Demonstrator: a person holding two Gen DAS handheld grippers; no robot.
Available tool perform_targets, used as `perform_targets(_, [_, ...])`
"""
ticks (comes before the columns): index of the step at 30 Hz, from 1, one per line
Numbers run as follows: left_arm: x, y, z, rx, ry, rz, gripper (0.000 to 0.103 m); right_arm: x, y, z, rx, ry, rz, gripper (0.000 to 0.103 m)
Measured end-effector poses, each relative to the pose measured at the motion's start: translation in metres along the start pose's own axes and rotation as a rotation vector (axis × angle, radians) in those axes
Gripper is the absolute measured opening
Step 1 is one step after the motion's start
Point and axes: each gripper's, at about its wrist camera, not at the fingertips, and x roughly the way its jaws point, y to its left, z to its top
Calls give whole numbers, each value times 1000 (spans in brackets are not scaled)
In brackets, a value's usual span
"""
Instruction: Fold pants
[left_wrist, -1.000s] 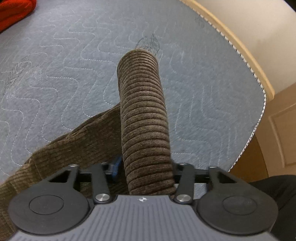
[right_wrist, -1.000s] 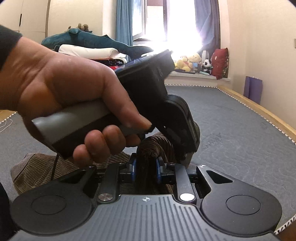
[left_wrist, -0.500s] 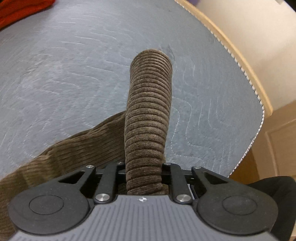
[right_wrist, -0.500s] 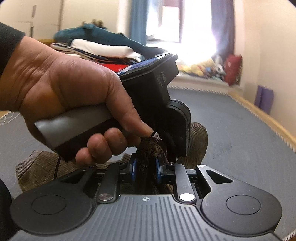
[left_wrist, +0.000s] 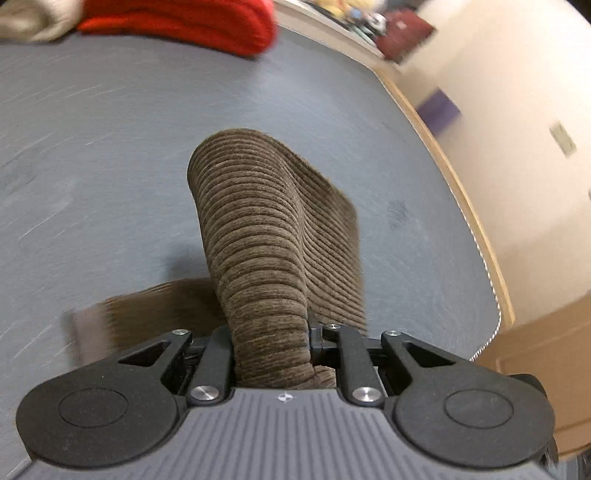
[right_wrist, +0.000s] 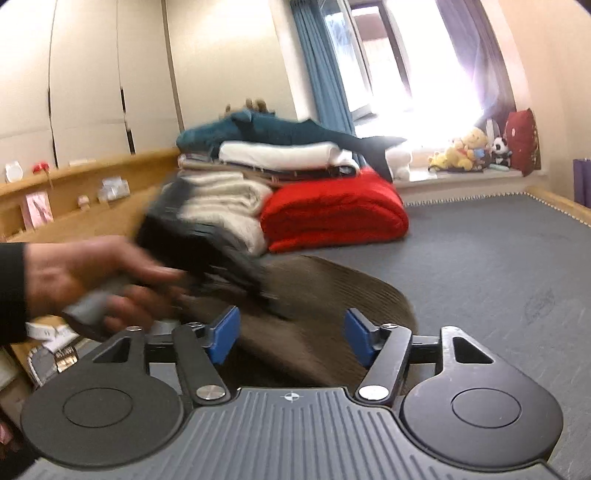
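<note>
Brown corduroy pants (left_wrist: 266, 236) are seen pinched in the pressed-together jaws of the left gripper (left_wrist: 271, 332), raised over the grey mattress (left_wrist: 110, 147); the right gripper (right_wrist: 291, 332) is held just above the cloth, jaws spread and gripping nothing. With one side let go, the fold could be dragged askew (or the bunched fabric could slip free). Beyond the pants, a red blanket (right_wrist: 332, 214) and stacked linens (right_wrist: 266, 162) are piled, away from the fold itself.

Right tongs (right_wrist: 291, 338), clamped on the brown corduroy pants (right_wrist: 332, 291) a second ago, now stand parted and empty; left tongs (left_wrist: 271, 341) swing toward the red bedding (left_wrist: 177, 22).
</note>
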Motion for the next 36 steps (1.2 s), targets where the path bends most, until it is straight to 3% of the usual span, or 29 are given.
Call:
perform_targets(2, [4,46,-14,-34,33,22,31,20,0,-10,22,67,-46,66])
perform_targets(3, [10,68,-20,-58,53,74,44,32,-2,-14,53,103,-61,66])
perform_targets(5, [18,109,-34,-166,66,189,46,59,-13,-22,153,198,-77,66])
perform_targets(6, [19,118,-42,-203,53,201,45,73,-19,-27,203,246,-79,66])
perform_targets(8, [19,124,-59,-252,-6,172,55,95,-29,-37,275,326,-116,66])
perform_targets(10, [21,125,-71,-252,-43,154,76,115,-38,-54,332,392,-170,66])
perform_targets(14, [25,136,-84,-268,-78,172,85,148,-52,-81,454,541,-170,67])
perform_targets(17, [28,159,-93,-348,-96,115,91,165,-56,-88,422,585,-184,72])
perform_targets(20, [40,181,-92,-439,-89,30,94,185,-72,-88,473,621,-158,80])
perform_targets(23, [60,190,-88,-502,-54,-47,95,193,-87,-104,564,639,-127,86])
perform_targets(25, [70,185,-82,-488,-42,-38,93,199,-96,-113,644,628,-86,88])
perform_targets(28, [73,174,-73,-479,-55,-44,68,207,-92,-105,598,599,-50,59])
perform_targets(30, [73,165,-68,-479,-64,-30,59,203,-90,-92,570,550,-20,38])
perform_targets(32, [74,153,-62,-475,-85,-67,49,195,-90,-70,533,487,2,33])
perform_targets(36, [83,109,-46,-403,-150,-176,48,177,-114,-12,484,382,-23,33])
